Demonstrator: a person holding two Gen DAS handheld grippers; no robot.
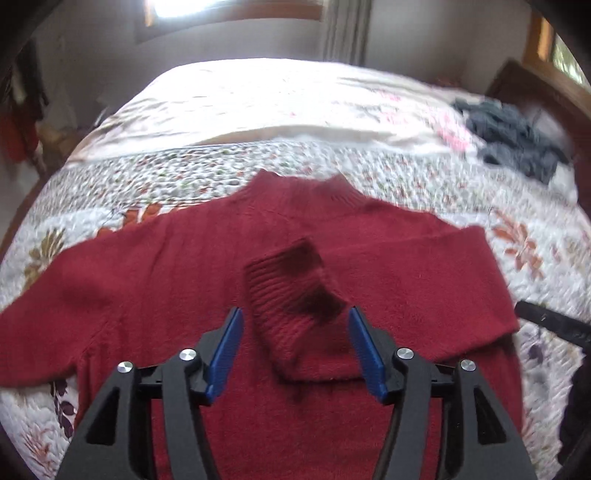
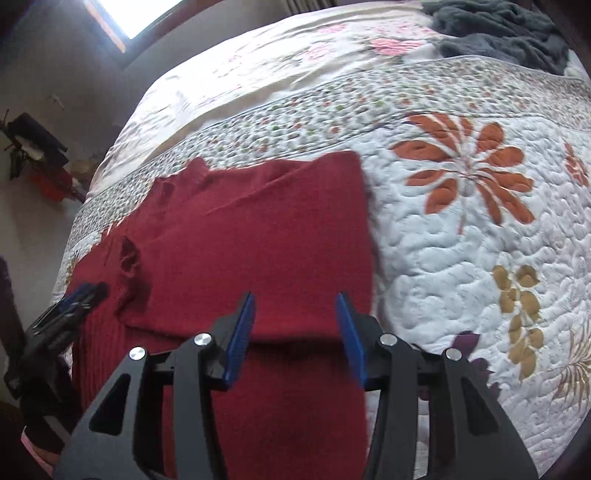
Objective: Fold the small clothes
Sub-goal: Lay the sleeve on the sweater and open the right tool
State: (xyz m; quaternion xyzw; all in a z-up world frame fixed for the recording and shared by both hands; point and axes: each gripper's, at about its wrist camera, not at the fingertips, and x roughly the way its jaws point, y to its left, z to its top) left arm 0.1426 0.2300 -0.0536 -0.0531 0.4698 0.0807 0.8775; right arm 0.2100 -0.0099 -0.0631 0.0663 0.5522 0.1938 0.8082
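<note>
1. I'm looking at the red sweater (image 1: 184, 280) lying flat on the bed's floral quilt (image 2: 461, 277), neck away from me.
2. I'm judging the fold partly done: the right sleeve, cuff (image 1: 291, 291) included, is lying across the chest; the left sleeve (image 1: 48, 325) is lying spread out.
3. I'm holding the left gripper (image 1: 295, 350) released above the cuff, and the right gripper (image 2: 295, 332) released over the folded edge.
4. I'm seeing a grey garment (image 2: 502, 29) well apart; nothing is blocking me.
</note>
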